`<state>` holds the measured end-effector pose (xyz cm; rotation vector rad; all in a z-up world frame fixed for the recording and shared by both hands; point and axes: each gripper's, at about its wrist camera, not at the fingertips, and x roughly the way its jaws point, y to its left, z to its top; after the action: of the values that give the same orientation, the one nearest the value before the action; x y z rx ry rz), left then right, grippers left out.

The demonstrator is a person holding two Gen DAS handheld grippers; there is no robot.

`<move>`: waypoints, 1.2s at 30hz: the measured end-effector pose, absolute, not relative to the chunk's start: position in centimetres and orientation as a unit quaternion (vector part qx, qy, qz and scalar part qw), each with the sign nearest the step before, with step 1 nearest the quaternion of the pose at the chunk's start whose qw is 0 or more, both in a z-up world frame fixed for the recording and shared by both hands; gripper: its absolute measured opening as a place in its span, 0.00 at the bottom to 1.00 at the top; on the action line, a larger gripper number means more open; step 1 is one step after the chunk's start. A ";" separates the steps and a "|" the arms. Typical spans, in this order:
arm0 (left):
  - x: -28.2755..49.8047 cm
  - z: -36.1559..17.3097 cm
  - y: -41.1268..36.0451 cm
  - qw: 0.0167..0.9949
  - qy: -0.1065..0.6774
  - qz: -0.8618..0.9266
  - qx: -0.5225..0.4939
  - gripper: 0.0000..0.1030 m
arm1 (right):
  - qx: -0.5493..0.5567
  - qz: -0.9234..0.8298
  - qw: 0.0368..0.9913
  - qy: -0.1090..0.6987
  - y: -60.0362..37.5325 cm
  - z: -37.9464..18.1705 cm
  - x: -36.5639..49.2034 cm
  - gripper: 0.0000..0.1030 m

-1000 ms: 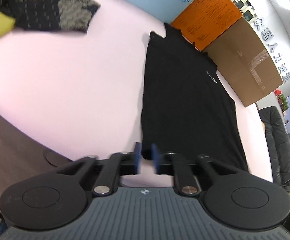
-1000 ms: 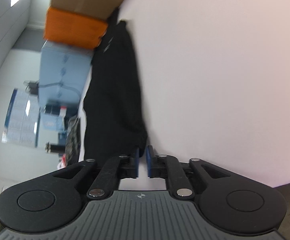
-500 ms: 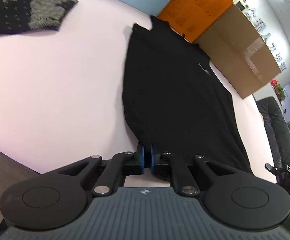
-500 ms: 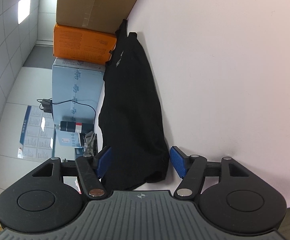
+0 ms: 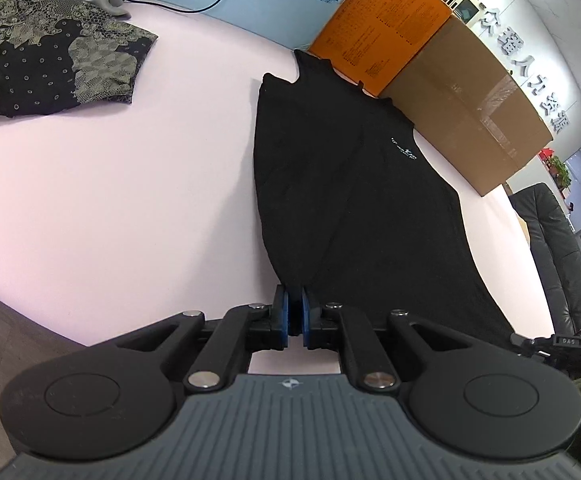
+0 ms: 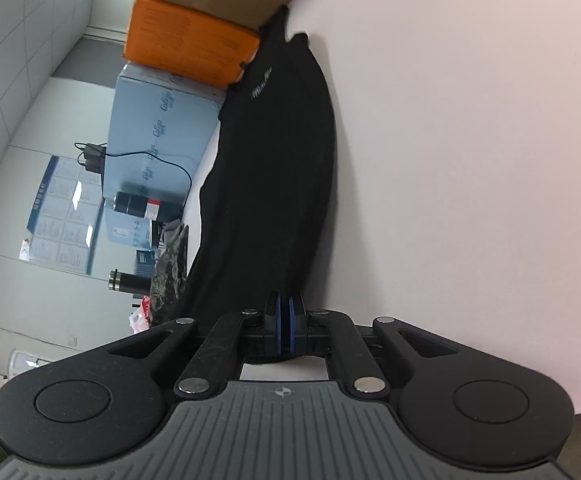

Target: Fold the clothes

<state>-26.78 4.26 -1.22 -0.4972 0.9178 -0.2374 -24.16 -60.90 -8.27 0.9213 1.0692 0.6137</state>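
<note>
Left gripper [image 5: 295, 312] and right gripper [image 6: 284, 322] each clenched on a hem corner of the black T-shirt [image 5: 354, 200] (presumably to fold it toward the collar).

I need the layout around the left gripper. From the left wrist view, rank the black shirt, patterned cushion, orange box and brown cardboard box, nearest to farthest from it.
1. black shirt: its hem is pinched in the left gripper.
2. patterned cushion: far left on the table.
3. orange box and brown cardboard box: along the far edge, behind the shirt; too close to rank.
</note>
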 end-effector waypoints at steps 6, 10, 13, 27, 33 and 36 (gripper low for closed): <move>-26.2 -4.0 3.5 0.835 0.502 -0.112 -0.196 0.08 | 0.351 0.248 0.719 0.546 -60.7 -9.4 -24.8 0.05; -26.9 -3.7 4.2 0.834 0.513 -0.113 -0.165 0.22 | 0.368 0.228 0.727 0.533 -62.0 -8.6 -25.7 0.18; -27.7 -2.9 5.4 0.844 0.515 -0.090 -0.117 0.40 | 0.359 0.205 0.753 0.512 -63.2 -7.0 -26.0 0.42; -15.6 5.9 3.2 0.931 0.333 -0.142 -0.047 0.65 | 0.363 0.260 0.813 0.373 -61.6 1.4 -12.3 0.62; -7.6 2.1 -2.0 0.927 0.352 -0.124 -0.028 0.53 | 0.290 0.266 0.834 0.388 -58.4 -1.2 -2.4 0.60; -4.6 -0.6 -3.4 0.911 0.398 -0.107 -0.031 0.49 | 0.308 0.254 0.817 0.416 -58.1 -4.3 1.5 0.60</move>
<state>-4.63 -3.44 -0.60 -0.0639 0.8195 -0.2206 1.46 -58.11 -4.32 0.6572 0.8873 0.5417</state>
